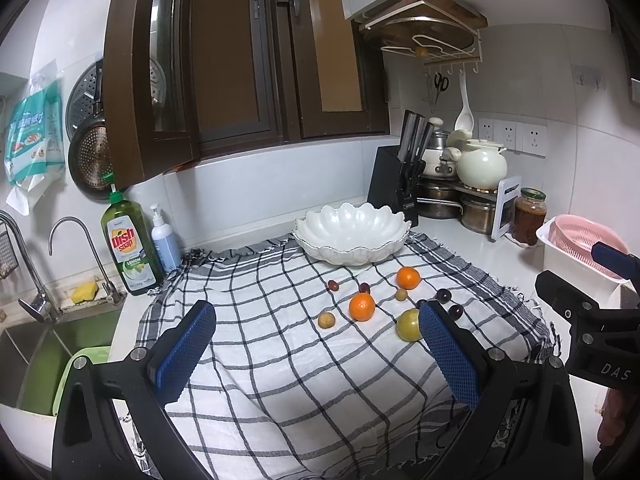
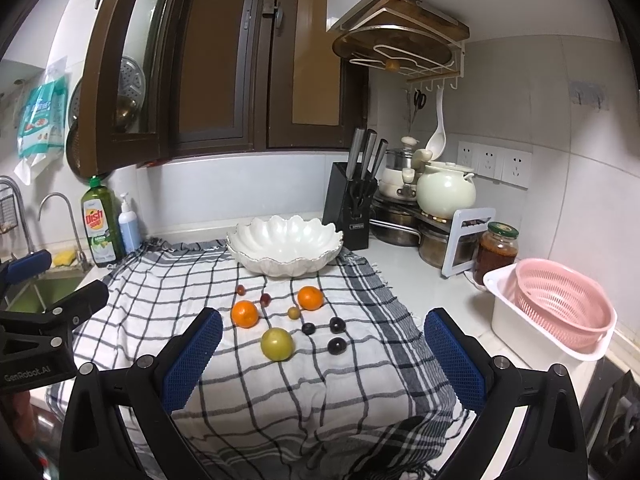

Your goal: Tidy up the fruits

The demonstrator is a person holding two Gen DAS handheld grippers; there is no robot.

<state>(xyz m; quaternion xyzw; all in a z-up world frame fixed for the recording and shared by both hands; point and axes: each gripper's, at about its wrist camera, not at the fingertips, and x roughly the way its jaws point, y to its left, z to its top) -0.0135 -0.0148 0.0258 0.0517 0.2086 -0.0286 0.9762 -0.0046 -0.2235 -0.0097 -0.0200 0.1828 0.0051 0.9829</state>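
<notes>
A white scalloped bowl (image 1: pixel 352 234) (image 2: pixel 285 246) stands empty at the back of a checked cloth (image 1: pixel 280 360) (image 2: pixel 300 380). In front of it lie two oranges (image 1: pixel 362 306) (image 1: pixel 408 277) (image 2: pixel 245 313) (image 2: pixel 310 297), a yellow-green fruit (image 1: pixel 407 325) (image 2: pixel 277 344), small tan fruits (image 1: pixel 326 320) (image 2: pixel 294 312) and several dark grapes (image 1: pixel 444 295) (image 2: pixel 337 345). My left gripper (image 1: pixel 316 316) is open and empty, short of the fruit. My right gripper (image 2: pixel 323 324) is open and empty, also short of it. Each gripper shows at the edge of the other's view.
A knife block (image 1: pixel 396 184) (image 2: pixel 354 208), pots and a jar (image 2: pixel 496 252) crowd the back right. A pink colander in a white tub (image 2: pixel 560 312) sits at the right. A sink (image 1: pixel 24 344), taps, dish soap (image 1: pixel 128 248) and a green basin lie left.
</notes>
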